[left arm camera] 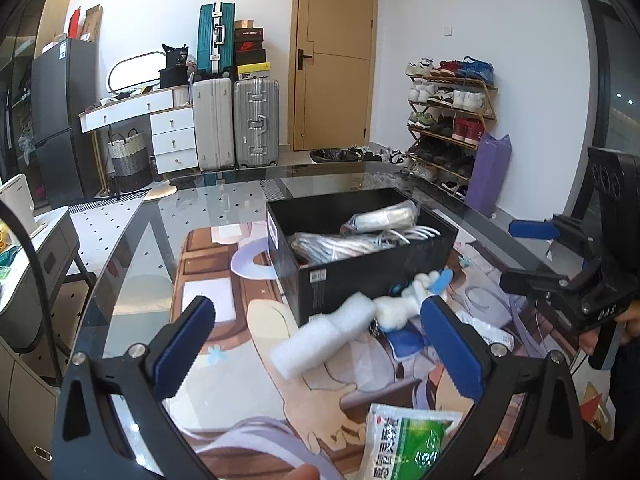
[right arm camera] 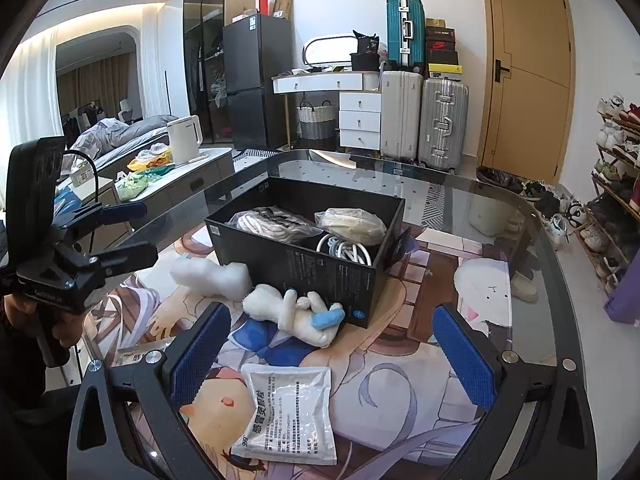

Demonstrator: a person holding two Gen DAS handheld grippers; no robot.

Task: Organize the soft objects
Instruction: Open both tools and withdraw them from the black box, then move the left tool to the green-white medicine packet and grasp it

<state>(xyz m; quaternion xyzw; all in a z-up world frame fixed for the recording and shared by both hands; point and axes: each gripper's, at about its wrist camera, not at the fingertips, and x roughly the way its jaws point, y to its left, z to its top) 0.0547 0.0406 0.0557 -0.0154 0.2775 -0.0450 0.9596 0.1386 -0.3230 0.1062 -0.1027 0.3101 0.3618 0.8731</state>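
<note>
Home, probably a studio: bed [right arm camera: 120, 132], fridge [right arm camera: 256, 76], shoe rack [left arm camera: 448, 120].

Left gripper [left arm camera: 316, 344] hangs open over white foam piece [left arm camera: 320, 338] beside plush toy [left arm camera: 408, 296], against black box [left arm camera: 360, 248].

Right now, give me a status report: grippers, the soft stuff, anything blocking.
Left gripper open, empty. Right gripper open, empty. Plush toy and foam piece on the mat beside the black box. Medicine packet lies nearest; nothing blocking.
</note>
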